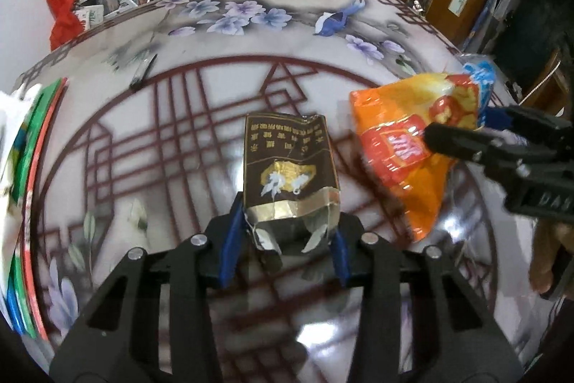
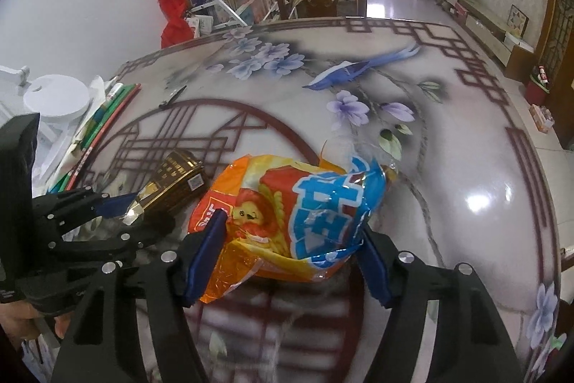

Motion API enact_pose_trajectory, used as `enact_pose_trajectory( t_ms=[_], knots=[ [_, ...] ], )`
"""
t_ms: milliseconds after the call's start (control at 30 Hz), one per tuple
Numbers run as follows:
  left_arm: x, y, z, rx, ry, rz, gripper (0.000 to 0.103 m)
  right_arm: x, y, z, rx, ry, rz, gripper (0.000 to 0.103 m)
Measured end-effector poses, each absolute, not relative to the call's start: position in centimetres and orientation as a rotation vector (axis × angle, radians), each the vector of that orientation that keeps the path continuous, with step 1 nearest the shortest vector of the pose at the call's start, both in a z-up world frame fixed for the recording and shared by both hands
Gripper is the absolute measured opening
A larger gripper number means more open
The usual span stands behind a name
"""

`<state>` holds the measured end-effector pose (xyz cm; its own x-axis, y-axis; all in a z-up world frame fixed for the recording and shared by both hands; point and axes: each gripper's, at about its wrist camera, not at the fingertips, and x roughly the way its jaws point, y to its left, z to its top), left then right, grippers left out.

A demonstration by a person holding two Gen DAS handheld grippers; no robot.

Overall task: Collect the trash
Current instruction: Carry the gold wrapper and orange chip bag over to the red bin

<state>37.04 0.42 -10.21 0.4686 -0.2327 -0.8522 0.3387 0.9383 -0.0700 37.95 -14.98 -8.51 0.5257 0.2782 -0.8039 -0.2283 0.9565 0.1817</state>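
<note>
Two claws, each clamped on one piece of trash above the flower-printed table point(image 1: 222, 34): left claw point(image 1: 283, 236) pinches the torn end of a brown-and-gold cigarette pack point(image 1: 287, 167) between its blue pads, right claw point(image 2: 287, 253) grips an orange-and-blue snack bag point(image 2: 290, 214) across its crumpled width. Pack and bag sit side by side, near each other, mid-table. A stack of coloured books point(image 2: 104, 117) lies at the table's left edge.

Carton point(image 1: 288, 164) left of snack bag point(image 1: 412, 139), both above table point(image 1: 251, 34).
</note>
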Motion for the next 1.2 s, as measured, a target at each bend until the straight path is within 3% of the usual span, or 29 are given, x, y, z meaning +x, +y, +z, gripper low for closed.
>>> enact_pose_trajectory(
  t_ms=[567, 1200],
  knots=[
    [24.4, 0.2, -4.0, 0.104, 0.993, -0.372, 0.040, 24.9, -18.4, -2.2, 0.073, 0.906, 0.313, 0.066],
    [11.4, -8.0, -0.1, 0.125, 0.917, -0.508, 0.040, 10.0, -27.3, 2.1, 0.122, 0.830, 0.206, 0.066]
  ],
)
